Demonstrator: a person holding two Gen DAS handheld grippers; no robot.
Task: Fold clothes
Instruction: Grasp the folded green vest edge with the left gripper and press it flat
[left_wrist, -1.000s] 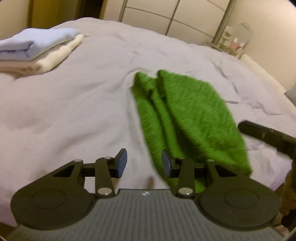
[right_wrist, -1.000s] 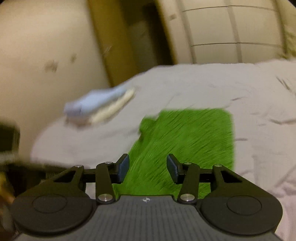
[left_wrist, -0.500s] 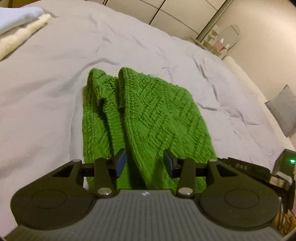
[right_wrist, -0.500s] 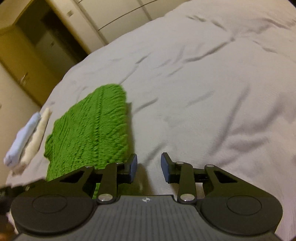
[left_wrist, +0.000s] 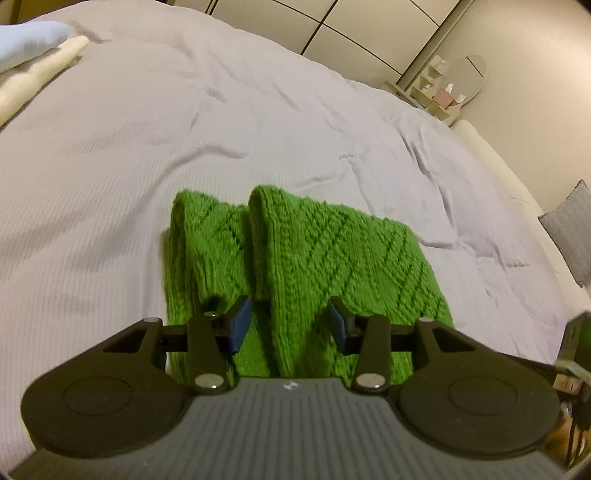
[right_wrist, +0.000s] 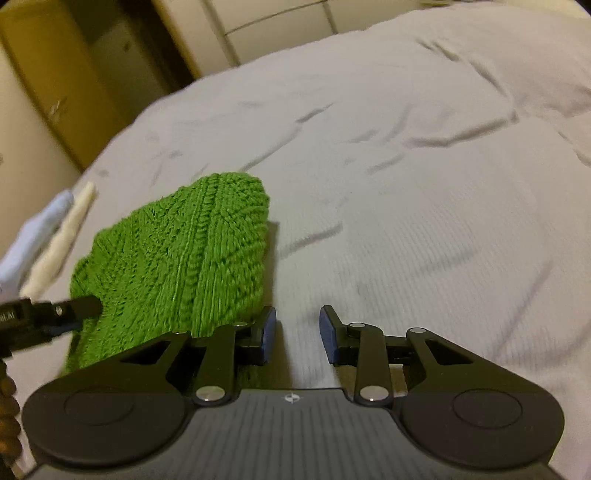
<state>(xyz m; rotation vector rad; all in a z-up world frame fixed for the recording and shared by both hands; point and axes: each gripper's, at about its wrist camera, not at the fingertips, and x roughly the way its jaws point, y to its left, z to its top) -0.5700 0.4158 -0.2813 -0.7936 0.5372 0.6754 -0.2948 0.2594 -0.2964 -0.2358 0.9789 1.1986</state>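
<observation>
Sweater (left_wrist: 306, 266) lies part-folded near the bed (left_wrist: 258, 122) edge; left hand-held gripper (left_wrist: 288, 325) spread over its hem, right hand-held gripper (right_wrist: 297, 334) spread beside it, ready to pinch.

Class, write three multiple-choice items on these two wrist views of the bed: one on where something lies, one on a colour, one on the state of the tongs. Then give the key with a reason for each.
1. Where do the folded towels lie relative to the knit in the left wrist view?
A. far left
B. on top of it
C. far right

2. What colour is the knit?
A. red
B. green
C. black

3. How are the left tongs and right tongs?
A. both open, empty
B. both clamped on the knit
C. only the left open

Key: 1 A, the towels sit at the bed's upper-left edge. 2 B, the yarn is bright green. 3 A, a gap shows between each pair of pads, nothing in it.
</observation>
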